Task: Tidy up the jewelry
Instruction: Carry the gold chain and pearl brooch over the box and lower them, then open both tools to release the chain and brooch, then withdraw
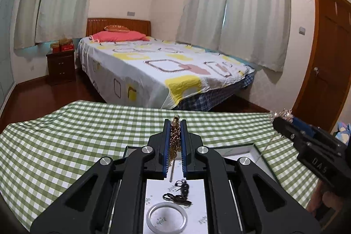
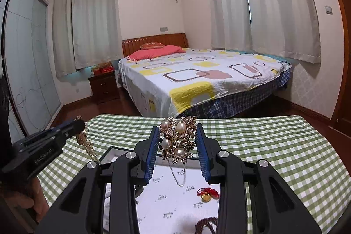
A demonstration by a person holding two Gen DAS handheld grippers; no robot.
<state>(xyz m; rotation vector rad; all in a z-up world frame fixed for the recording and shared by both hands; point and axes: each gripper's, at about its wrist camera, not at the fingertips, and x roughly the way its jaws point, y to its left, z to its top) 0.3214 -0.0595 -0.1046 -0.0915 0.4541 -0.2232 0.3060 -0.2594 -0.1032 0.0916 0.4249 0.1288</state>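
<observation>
Your left gripper point(image 1: 176, 124) pinches a bunched gold chain necklace point(image 1: 175, 137), its length hanging down toward the open white-lined jewelry box point(image 1: 241, 151). Your right gripper point(image 2: 177, 135) clamps an upright pearl-and-rhinestone flower brooch point(image 2: 178, 138) above the green checked tablecloth point(image 2: 263, 146).

Even, soft indoor light; strong fisheye bending, dark vignette corners; sharp focus, little glare.
</observation>
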